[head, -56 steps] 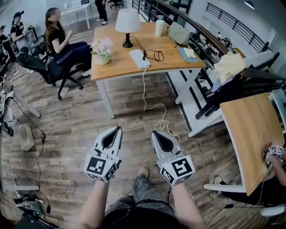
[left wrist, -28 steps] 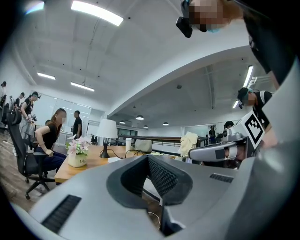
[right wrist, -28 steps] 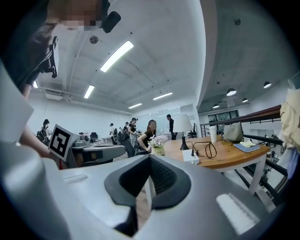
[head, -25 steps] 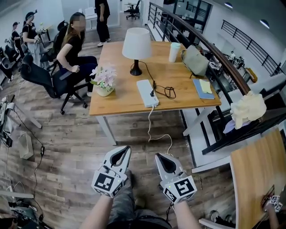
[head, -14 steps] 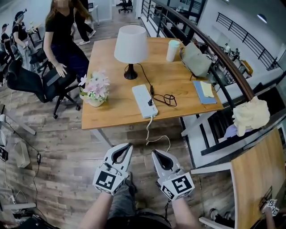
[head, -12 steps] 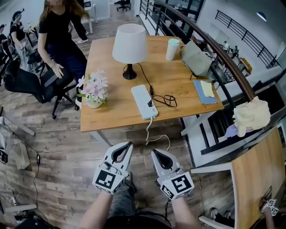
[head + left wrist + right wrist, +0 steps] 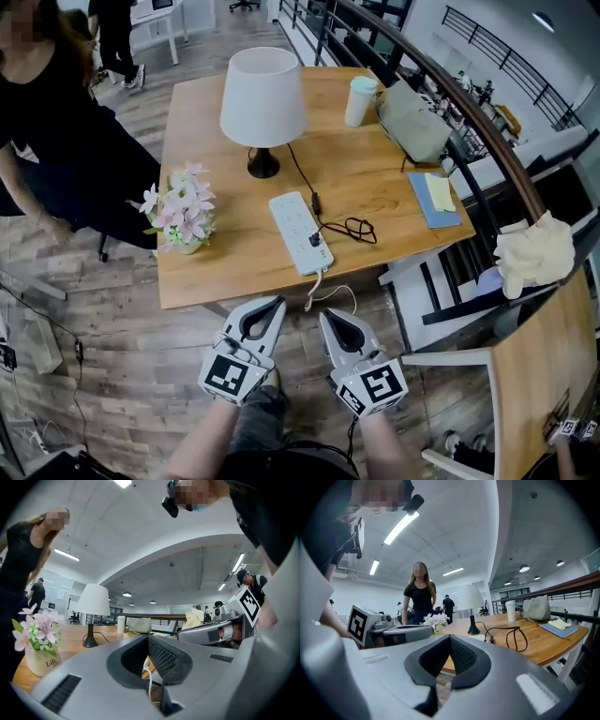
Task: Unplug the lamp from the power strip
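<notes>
Two hand-held grippers hang side by side just short of the near edge of a wooden table (image 7: 375,178) in an open office, both pointing toward it. The left gripper (image 7: 273,307) has its jaws brought together with nothing between them, and the right gripper (image 7: 327,319) is likewise closed and empty; neither touches anything on the table. The lamp (image 7: 262,98), white-shaded on a dark base, stands upright toward the far side of the tabletop. Its black cord (image 7: 302,176) runs forward to the white power strip (image 7: 298,232), which lies flat near the front edge, and a black plug (image 7: 316,240) sits in the strip near its closer end, with slack cord looped on the wood just to the right. A white cable (image 7: 323,292) drops from the strip over the table's edge. A pot of pink flowers (image 7: 183,214) stands left of the strip; a paper cup (image 7: 359,100), a grey bag (image 7: 412,122) and a blue notebook (image 7: 434,199) occupy the right side. A person in black (image 7: 56,159) stands at the table's left.
</notes>
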Demonstrator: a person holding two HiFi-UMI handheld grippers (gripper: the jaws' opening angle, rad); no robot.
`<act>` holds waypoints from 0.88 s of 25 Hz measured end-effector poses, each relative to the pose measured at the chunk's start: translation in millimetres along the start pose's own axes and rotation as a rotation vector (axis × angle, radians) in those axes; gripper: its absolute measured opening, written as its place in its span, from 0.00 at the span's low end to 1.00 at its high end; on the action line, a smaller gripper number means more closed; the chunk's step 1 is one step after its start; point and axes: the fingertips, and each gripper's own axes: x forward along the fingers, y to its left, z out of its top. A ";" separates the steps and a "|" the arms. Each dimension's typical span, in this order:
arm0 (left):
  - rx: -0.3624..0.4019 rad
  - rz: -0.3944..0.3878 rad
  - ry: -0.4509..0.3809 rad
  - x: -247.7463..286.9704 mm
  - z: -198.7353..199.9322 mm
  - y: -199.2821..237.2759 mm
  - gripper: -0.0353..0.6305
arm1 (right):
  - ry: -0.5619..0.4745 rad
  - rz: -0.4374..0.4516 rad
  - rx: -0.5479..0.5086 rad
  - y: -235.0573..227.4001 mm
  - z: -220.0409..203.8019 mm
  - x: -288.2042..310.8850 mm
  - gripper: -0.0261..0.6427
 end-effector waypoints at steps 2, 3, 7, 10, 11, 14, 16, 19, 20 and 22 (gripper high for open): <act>0.001 -0.016 0.009 8.8 -3.6 6.2 0.05 | 0.001 -0.011 0.005 -5.8 0.3 9.5 0.05; -0.009 -0.026 0.011 13.1 -4.3 8.0 0.05 | 0.003 -0.017 0.007 -8.6 0.2 13.8 0.05; -0.003 -0.055 0.007 29.5 -4.1 16.5 0.05 | 0.008 -0.043 0.011 -19.3 -1.5 27.8 0.05; -0.019 -0.088 0.027 38.9 -8.3 18.5 0.05 | 0.013 -0.065 0.014 -26.2 -2.4 35.3 0.05; -0.031 -0.100 0.035 41.2 -11.6 18.2 0.05 | 0.015 -0.072 0.014 -28.5 -2.8 37.5 0.05; -0.035 -0.120 0.048 49.3 -17.5 21.8 0.05 | 0.021 -0.089 0.012 -36.5 -4.3 45.6 0.05; -0.027 -0.120 0.045 54.8 -20.6 27.3 0.05 | 0.027 -0.098 0.016 -41.9 -5.8 50.9 0.05; -0.022 -0.109 0.047 61.9 -26.8 36.8 0.05 | 0.036 -0.106 0.020 -48.7 -8.5 59.0 0.05; -0.023 -0.106 0.056 64.7 -29.2 39.4 0.05 | 0.041 -0.108 0.019 -51.5 -9.7 62.5 0.05; -0.021 -0.104 0.074 71.3 -34.1 43.9 0.05 | 0.055 -0.115 0.021 -57.3 -13.0 69.9 0.05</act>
